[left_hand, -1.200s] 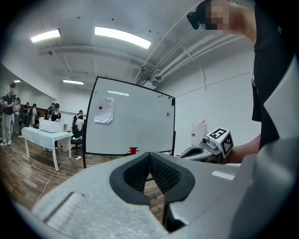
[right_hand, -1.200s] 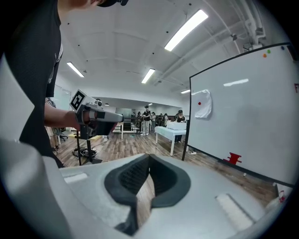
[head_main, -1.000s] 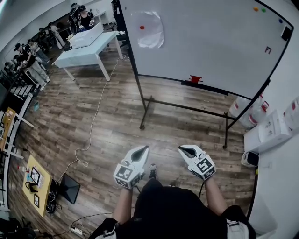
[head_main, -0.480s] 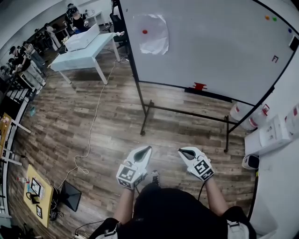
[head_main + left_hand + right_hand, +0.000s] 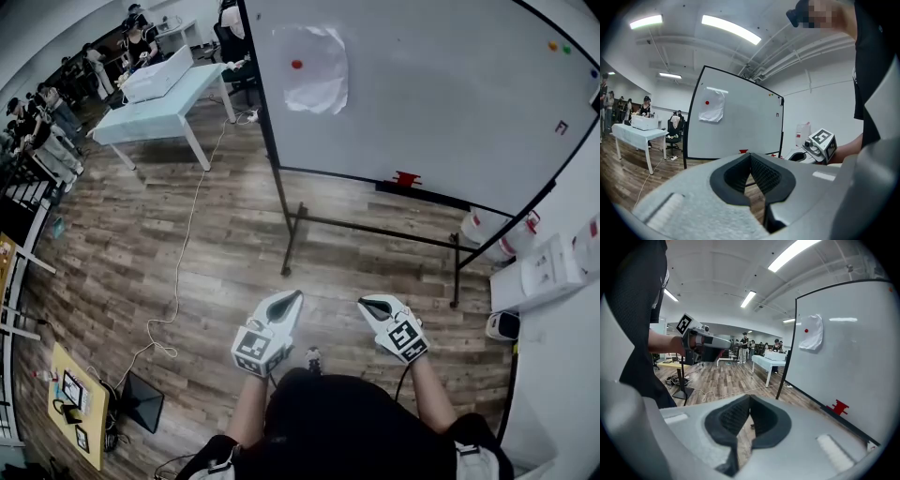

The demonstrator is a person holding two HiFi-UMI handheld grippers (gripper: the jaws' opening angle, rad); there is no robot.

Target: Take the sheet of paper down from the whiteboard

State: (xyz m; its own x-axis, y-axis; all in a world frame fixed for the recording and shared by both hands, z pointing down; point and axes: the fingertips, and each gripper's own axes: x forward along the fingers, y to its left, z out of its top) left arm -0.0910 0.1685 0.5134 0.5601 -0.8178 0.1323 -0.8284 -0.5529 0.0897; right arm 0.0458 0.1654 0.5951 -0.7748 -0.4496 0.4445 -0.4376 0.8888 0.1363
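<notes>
A crumpled white sheet of paper (image 5: 317, 67) hangs at the upper left of the whiteboard (image 5: 441, 103), pinned by a red magnet (image 5: 296, 65). The same sheet of paper (image 5: 712, 104) shows far ahead in the left gripper view, and as the sheet of paper (image 5: 812, 333) with its red magnet (image 5: 806, 331) in the right gripper view. My left gripper (image 5: 292, 297) and right gripper (image 5: 367, 303) are held side by side in front of my body, well short of the board. Both are shut with nothing between the pads.
The whiteboard stands on a black frame (image 5: 292, 216) over wood flooring. A red clip (image 5: 407, 178) sits on its tray. A pale blue table (image 5: 155, 103) with people behind it is at the back left. A cable (image 5: 183, 253) trails across the floor. Boxes and bottles (image 5: 539, 267) lie at right.
The view has advanced toward the whiteboard, so the board and paper look larger and nearer. Both grippers keep the same pose in front of my body, still shut.
</notes>
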